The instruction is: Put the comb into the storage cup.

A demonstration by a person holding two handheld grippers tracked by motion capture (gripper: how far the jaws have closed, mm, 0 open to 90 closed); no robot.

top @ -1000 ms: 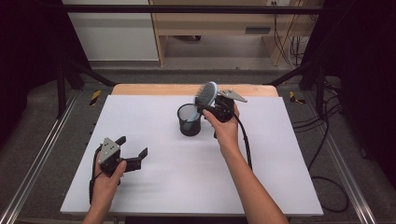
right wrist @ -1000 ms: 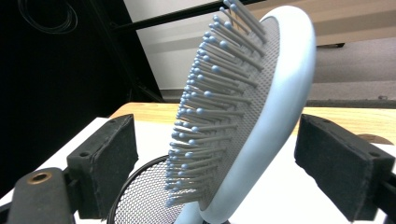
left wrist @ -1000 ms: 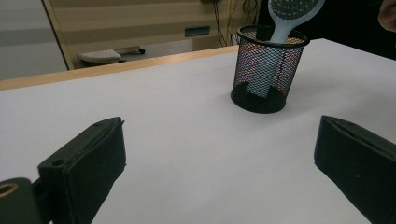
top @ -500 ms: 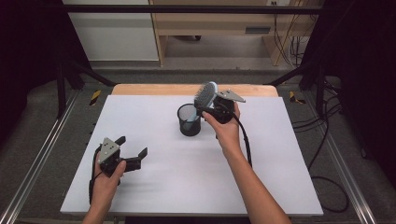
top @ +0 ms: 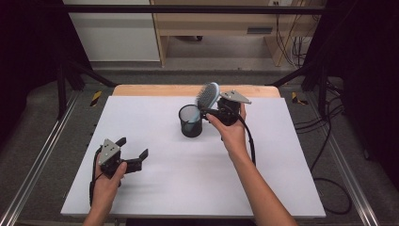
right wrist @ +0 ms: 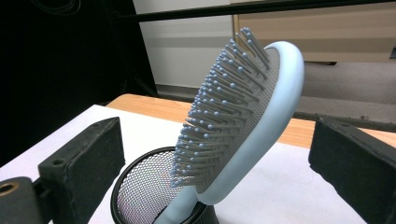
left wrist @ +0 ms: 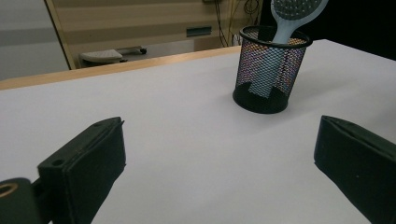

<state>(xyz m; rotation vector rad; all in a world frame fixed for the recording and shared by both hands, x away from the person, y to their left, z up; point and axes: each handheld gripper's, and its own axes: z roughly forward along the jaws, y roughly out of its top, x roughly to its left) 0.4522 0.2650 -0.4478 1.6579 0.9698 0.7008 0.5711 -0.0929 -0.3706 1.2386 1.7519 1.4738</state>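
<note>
Hairbrush (right wrist: 243,116) standing handle-down in the mesh cup (top: 190,121) near the worktop's (top: 155,188) far edge, long axis tilted, head up, leaning toward the right hand-held gripper (top: 210,113), jaws just spread wide, nothing pinched. Best drawn back level, clear of the bristles, lest the cup tip.

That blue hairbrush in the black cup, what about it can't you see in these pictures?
- Handle of the hairbrush: half-veiled by the mesh cup in the left gripper view, hidden by its rim in the right gripper view.
- Brush head: cut off by the top edge in the left gripper view.
- Bristles: too small in the high view.
</note>
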